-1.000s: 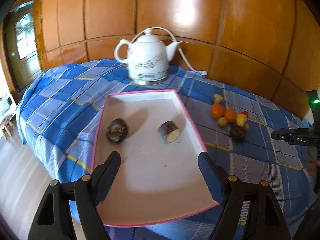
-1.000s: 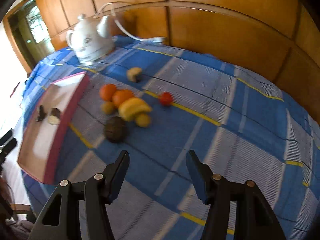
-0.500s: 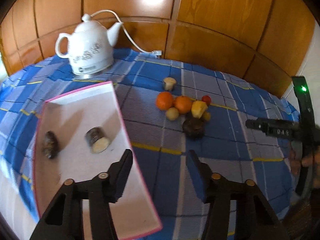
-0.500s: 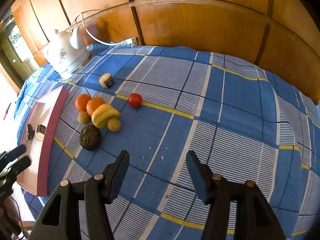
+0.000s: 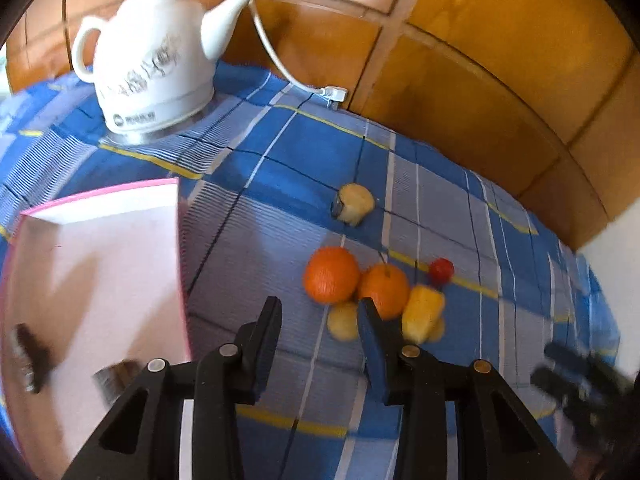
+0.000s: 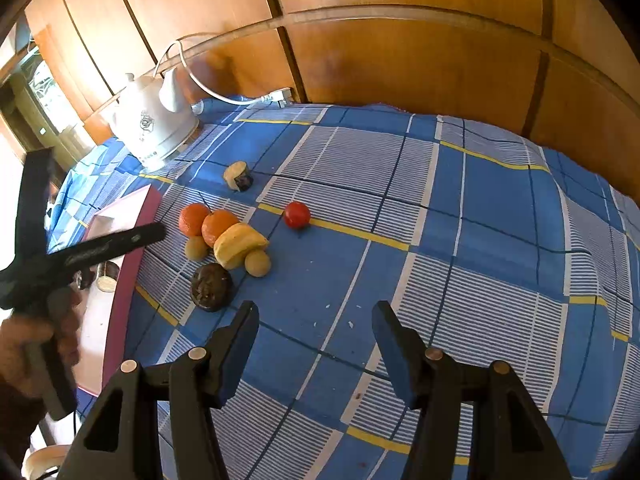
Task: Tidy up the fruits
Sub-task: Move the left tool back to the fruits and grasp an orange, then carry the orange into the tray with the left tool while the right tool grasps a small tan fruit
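Note:
A cluster of fruit lies on the blue checked cloth: two oranges [image 5: 331, 275], a yellow banana-like piece [image 5: 422, 312], a small yellow fruit [image 5: 343, 322] and a red tomato [image 5: 441, 270]. A dark brown fruit [image 6: 211, 286] sits at the cluster's near edge. A cut piece [image 5: 354, 203] lies apart, farther back. My left gripper [image 5: 320, 312] hangs just short of the oranges, its jaws closing with only cloth between them. My right gripper [image 6: 316, 316] is open and empty over bare cloth, right of the brown fruit. The pink-rimmed white tray [image 5: 100, 200] at the left holds two dark pieces [image 5: 34, 354].
A white kettle [image 5: 152, 60] with its cord stands at the back left against the wooden wall panels [image 5: 480, 80]. A hand [image 6: 28, 344] holds the left tool over the tray's edge. Bare cloth stretches to the right of the fruit.
My left gripper swung from over the tray to the right, up to the fruit cluster, and its jaws narrowed. The right gripper stayed in place and rolled slightly.

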{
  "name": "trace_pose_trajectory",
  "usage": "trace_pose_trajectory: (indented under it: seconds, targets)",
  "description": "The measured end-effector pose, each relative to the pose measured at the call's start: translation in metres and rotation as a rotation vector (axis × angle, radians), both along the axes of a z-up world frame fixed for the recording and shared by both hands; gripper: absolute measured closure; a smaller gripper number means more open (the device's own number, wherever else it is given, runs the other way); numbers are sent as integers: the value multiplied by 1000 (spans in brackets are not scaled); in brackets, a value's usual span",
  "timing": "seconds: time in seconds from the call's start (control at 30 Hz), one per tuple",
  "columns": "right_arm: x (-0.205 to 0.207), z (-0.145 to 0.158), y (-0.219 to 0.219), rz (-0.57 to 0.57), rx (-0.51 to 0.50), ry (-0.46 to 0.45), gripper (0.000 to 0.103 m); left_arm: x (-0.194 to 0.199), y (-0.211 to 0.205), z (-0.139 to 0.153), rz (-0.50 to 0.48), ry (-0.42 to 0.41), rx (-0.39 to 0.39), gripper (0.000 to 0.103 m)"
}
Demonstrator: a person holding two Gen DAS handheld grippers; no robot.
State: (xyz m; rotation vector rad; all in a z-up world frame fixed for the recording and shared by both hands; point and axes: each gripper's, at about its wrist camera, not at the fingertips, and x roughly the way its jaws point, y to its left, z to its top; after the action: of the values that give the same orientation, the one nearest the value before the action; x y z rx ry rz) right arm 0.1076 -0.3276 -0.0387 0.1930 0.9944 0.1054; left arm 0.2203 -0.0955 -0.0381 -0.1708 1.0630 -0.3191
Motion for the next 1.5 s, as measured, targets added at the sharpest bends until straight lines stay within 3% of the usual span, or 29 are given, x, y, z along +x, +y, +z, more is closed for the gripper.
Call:
trace_pose_trajectory:
  seconds: [0.4,0.47,0.5,0.77,0.97,1.2,1.3,1.43,1.5]
  targets:
    - [5,-5,4,19,2,17,43,46,-9,-37,60,88,-126,54]
    - [5,-7,5,20,-1,22,43,49,-8,-38,52,88,-138,58]
    - [6,-8,5,20,-3,26,43,49,-8,-38,43,93,-146,65]
    - [6,-13,5,23,-21,38,43,30,10,-29,25,89,-187,66]
    - [7,-19,4,18,-23,51,43,-10,18,-3,-38,13,-131,66]
    - [6,-24,8,32,-9,59,44,-91,-9,3,-233,-108,26,65]
    - [5,-24,11,47,7,54,50,-124,-28,-10,-299,-146,93,65]
    - [3,-24,16,71,39,48,65,-141,-41,-27,-326,-136,118,65]
    - [3,-22,21,83,55,43,67,-145,-44,-30,-326,-159,129,65]
